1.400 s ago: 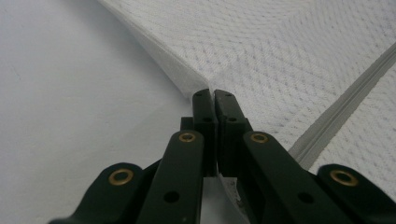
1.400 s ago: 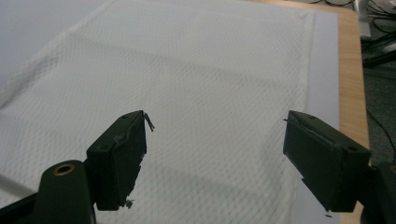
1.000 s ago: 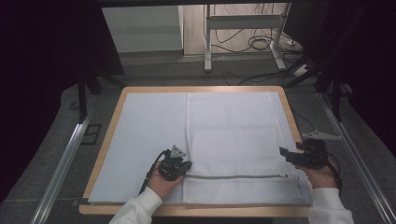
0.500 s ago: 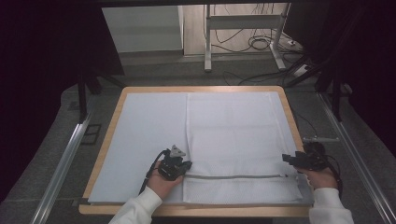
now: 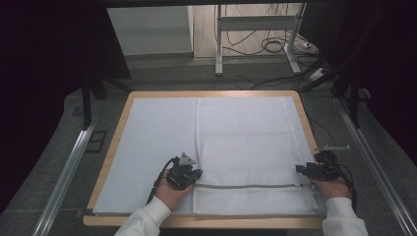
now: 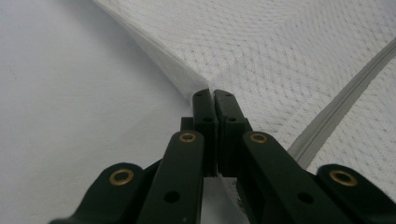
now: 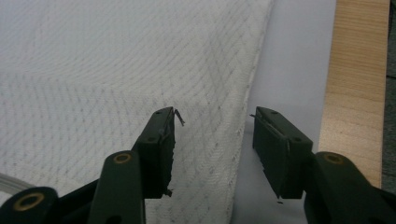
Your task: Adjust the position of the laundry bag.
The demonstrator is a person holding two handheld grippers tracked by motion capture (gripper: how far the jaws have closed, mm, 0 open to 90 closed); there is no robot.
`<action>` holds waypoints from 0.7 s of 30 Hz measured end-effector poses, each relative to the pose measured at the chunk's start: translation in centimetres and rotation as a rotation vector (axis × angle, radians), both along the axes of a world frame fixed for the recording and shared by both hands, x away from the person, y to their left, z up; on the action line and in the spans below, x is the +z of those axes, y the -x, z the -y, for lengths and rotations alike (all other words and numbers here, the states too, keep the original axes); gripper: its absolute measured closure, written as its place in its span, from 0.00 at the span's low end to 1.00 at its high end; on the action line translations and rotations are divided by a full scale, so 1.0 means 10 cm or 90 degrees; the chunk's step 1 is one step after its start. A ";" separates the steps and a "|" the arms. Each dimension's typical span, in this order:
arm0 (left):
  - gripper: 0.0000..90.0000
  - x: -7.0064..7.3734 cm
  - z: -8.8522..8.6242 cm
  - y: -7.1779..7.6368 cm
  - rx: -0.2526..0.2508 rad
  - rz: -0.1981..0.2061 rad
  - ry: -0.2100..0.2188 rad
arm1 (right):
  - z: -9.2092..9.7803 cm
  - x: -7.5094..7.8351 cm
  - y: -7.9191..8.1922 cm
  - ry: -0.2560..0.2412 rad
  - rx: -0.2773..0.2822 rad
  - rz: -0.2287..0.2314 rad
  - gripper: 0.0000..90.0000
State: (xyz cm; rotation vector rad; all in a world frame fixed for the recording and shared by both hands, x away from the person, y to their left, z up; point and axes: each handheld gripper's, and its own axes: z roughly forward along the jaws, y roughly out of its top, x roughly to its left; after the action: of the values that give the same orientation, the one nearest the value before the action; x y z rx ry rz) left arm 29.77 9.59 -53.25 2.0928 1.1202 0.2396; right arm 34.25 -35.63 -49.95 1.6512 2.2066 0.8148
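Left gripper (image 5: 189, 178), lower centre: my jaws pinched on mesh bag (image 5: 246, 142) edge. Right gripper (image 7: 212, 135), lower right: jaws apart, empty, straddling the hem; closing crooked risks missing it.

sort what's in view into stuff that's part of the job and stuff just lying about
In the job:
white mesh bag
its grey zipper
left gripper, shut on the bag's edge
right gripper, open at the bag's other edge

Lying about:
cables on the floor
metal stand

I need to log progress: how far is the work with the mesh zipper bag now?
Done: the mesh bag lies flat, zipper closed. In hand: the left gripper is shut on its left edge; the right gripper is open astride its right edge. Left: closing the right, then lifting or folding, probably.
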 end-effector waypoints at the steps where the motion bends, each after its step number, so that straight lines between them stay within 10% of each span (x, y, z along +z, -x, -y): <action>1: 0.99 0.00 0.00 0.00 0.000 0.000 0.000 | -0.01 -0.01 0.00 0.007 -0.001 0.001 0.57; 21: 0.99 0.03 -0.02 0.00 -0.001 0.003 0.002 | -0.07 0.00 0.01 0.044 0.014 0.004 0.96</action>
State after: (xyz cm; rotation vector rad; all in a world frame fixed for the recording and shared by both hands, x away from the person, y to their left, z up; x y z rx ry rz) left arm 29.80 9.75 -52.98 2.0894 1.1157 0.2430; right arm 34.14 -34.96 -49.93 1.5928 2.2259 0.7390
